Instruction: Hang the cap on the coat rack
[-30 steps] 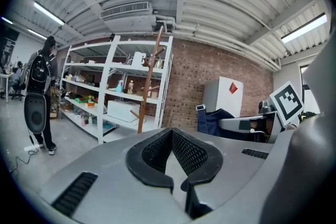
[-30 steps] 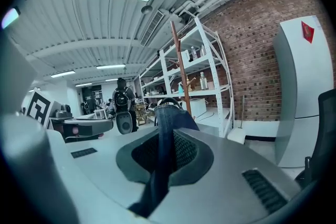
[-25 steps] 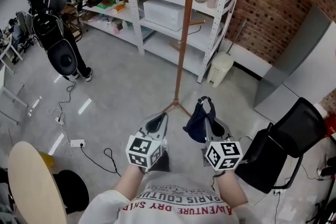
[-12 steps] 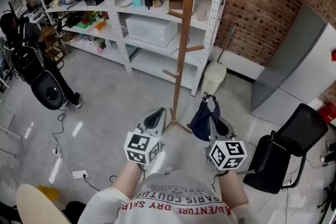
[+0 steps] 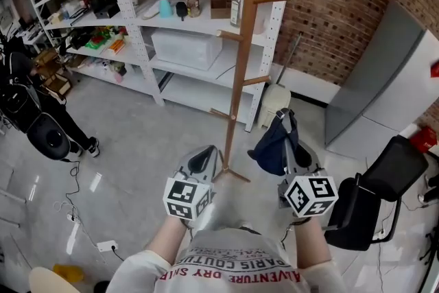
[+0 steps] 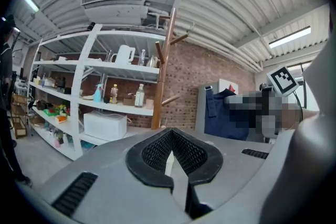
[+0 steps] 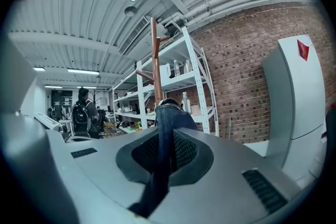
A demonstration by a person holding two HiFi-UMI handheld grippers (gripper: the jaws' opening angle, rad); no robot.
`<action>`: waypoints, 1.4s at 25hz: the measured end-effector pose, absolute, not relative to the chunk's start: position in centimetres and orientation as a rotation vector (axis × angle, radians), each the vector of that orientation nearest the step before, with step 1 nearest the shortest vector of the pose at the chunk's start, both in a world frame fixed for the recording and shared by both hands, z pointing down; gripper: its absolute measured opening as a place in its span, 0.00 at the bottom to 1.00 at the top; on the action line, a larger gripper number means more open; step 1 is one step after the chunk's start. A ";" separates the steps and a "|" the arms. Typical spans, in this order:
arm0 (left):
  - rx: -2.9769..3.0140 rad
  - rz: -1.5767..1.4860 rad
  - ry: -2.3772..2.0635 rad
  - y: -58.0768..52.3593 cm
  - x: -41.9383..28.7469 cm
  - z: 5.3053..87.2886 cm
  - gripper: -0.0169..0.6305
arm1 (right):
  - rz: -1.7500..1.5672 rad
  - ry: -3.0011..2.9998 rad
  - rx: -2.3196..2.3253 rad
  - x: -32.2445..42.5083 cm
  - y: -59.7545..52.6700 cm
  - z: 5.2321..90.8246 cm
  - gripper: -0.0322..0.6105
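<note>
The wooden coat rack (image 5: 241,58) stands on the floor straight ahead, its pegs bare. My right gripper (image 5: 291,141) is shut on a dark blue cap (image 5: 273,147), which hangs from its jaws just right of the pole and below the pegs. In the right gripper view the cap's fabric (image 7: 167,128) runs up between the pads, with the rack (image 7: 156,71) behind it. Left of the pole's foot, my left gripper (image 5: 204,160) is shut and empty. From the left gripper view (image 6: 170,157) I see the rack (image 6: 157,92) ahead and the cap (image 6: 220,113) to the right.
White metal shelving (image 5: 137,24) with bottles and a white box (image 5: 182,48) stands behind the rack against a brick wall. A white bin (image 5: 276,103), a grey cabinet (image 5: 391,79) and a black chair (image 5: 377,189) are at the right. A person with a backpack (image 5: 27,113) stands far left.
Both grippers have moved forward toward the coat rack, which now stands much closer. The right gripper has risen with the cap still in its jaws.
</note>
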State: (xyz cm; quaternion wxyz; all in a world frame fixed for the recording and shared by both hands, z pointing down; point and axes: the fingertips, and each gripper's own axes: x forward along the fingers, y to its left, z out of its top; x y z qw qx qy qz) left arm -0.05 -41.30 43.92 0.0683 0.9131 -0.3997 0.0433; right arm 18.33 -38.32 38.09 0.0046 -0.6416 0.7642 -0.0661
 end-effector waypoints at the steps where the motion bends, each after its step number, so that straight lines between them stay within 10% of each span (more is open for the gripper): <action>1: 2.750 0.136 -1.212 -41.8 -0.1 44.0 0.04 | -0.193 2.390 -2.009 18.5 -38.9 37.6 0.08; 35: 2.787 0.104 -1.411 -44.2 3.5 39.2 0.04 | 0.428 2.419 -1.611 16.5 -47.4 11.8 0.08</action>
